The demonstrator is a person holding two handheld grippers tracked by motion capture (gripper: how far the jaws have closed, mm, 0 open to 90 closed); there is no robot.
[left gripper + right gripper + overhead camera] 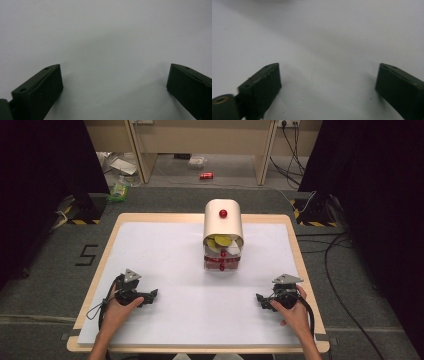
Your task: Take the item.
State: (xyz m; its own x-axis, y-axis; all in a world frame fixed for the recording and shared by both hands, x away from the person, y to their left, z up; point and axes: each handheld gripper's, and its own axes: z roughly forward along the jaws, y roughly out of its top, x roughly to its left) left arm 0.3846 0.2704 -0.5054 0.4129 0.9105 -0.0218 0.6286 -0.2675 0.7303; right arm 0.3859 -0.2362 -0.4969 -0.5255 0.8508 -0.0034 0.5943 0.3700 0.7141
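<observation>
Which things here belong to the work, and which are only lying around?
For the work:
- cream cabinet with red knobs
- left hand-held gripper, open
- right hand-held gripper, open

Lying about:
- red can on the floor
- green packet
- cables

Overhead forward-down, two tool cameras near white sheet (190, 310)

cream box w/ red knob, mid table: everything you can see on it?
The box is cream with a rounded, arched top and a red knob on it. It looks like smooth plastic or painted wood. Its near face is open, showing yellow-green discs above a lower part with red trim; finer detail is too small to tell. It stands upright on the white sheet, toward the far edge, apart from both grippers.
</observation>
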